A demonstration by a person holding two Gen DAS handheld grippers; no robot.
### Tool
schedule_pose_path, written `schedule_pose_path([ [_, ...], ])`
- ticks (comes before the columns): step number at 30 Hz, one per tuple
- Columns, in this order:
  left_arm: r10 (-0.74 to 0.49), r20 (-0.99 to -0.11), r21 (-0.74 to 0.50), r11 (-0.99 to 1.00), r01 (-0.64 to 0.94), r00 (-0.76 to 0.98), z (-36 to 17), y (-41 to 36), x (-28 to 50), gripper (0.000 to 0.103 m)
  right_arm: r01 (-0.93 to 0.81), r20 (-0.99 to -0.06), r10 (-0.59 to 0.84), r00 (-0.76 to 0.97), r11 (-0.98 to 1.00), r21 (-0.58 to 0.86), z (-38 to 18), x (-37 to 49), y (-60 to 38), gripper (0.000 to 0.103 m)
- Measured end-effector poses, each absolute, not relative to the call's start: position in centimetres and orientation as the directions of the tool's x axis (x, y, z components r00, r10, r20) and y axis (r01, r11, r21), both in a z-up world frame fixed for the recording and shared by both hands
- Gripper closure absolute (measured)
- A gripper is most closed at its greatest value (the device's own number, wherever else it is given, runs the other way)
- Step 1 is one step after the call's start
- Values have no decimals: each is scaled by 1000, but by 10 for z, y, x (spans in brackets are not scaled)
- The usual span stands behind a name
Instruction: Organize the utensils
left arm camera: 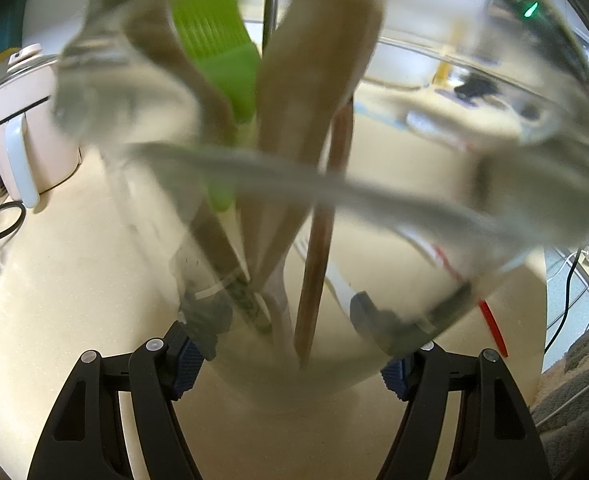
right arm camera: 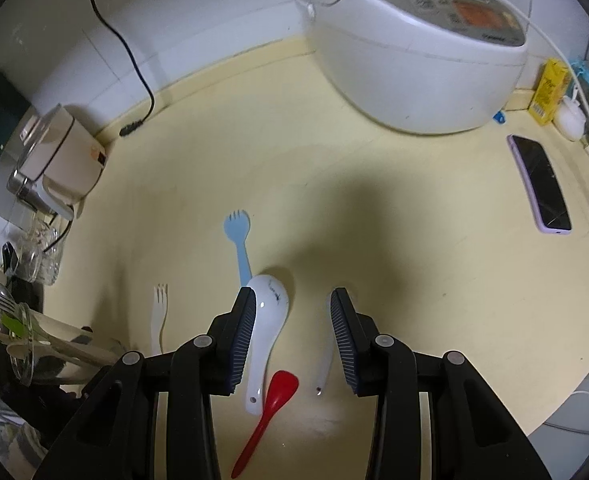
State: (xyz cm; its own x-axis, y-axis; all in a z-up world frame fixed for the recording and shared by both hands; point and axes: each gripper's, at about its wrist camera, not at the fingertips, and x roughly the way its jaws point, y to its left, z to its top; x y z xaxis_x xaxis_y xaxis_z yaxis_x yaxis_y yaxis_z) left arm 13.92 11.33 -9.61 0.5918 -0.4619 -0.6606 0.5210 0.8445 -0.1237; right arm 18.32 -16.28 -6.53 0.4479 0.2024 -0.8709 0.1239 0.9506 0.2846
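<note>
Cream tabletop (right arm camera: pixel 434 264) runs back to a white wall, and your work sits along its near edge.

At far left in the right wrist view, the glass jar (right arm camera: pixel 26 344) lies tilted with its mouth toward you, wooden handles and a green tool inside it. Your left claw (left arm camera: pixel 290 364) has that jar (left arm camera: pixel 374 208) clamped near its base, both pads pressed on the glass. Through the wall you see a green spatula (left arm camera: pixel 218 52), a broad wooden spoon (left arm camera: pixel 314 92) and a thin wooden stick (left arm camera: pixel 318 248), all leaning with their ends near the base. A pink kettle (left arm camera: pixel 22 120) stands to the left of the jar.

Moving right on the tabletop, a white fork (right arm camera: pixel 159 312) lies with its tines away from you. Next comes a blue spork (right arm camera: pixel 238 240), its handle running under the bowl of a white ceramic spoon (right arm camera: pixel 270 304). A red spoon (right arm camera: pixel 266 416) lies just beside that spoon's handle end.

Your right claw (right arm camera: pixel 290 340) hangs over these, jaws partly apart and holding nothing. Its left pad overlaps the ceramic spoon's edge in the view; whether it touches, you cannot tell. A second white handle (right arm camera: pixel 324 368) shows beside the right pad.

Farther right stand a rice cooker (right arm camera: pixel 414 48) and a phone (right arm camera: pixel 540 184).
</note>
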Motion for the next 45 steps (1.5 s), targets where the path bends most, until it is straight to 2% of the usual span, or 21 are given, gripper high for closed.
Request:
schedule_pose_path([
  [12, -461, -664, -123, 844, 522, 589, -96, 114, 139, 28, 50, -921, 213, 326, 969, 242, -117, 209, -119, 64],
  [20, -461, -664, -124, 844, 522, 589, -96, 115, 140, 28, -2, -943, 157, 294, 987, 163, -136, 223, -100, 63],
  [26, -459, -665, -119, 844, 523, 589, -97, 111, 135, 28, -78, -930, 183, 319, 983, 166, -136, 223, -85, 63],
  [33, -458, -666, -118, 844, 523, 589, -98, 109, 135, 28, -129, -895, 317, 314, 948, 291, -128, 208, -87, 63],
  [36, -458, -666, -119, 844, 522, 589, -98, 110, 136, 28, -117, -883, 278, 379, 961, 252, -115, 199, -96, 63],
  [40, -460, -668, -123, 843, 524, 585, -97, 109, 135, 28, -77, -901, 208, 381, 978, 194, -117, 208, -104, 62],
  [45, -463, -667, -126, 842, 524, 584, -96, 111, 137, 28, -89, -906, 217, 364, 976, 198, -123, 218, -94, 62],
])
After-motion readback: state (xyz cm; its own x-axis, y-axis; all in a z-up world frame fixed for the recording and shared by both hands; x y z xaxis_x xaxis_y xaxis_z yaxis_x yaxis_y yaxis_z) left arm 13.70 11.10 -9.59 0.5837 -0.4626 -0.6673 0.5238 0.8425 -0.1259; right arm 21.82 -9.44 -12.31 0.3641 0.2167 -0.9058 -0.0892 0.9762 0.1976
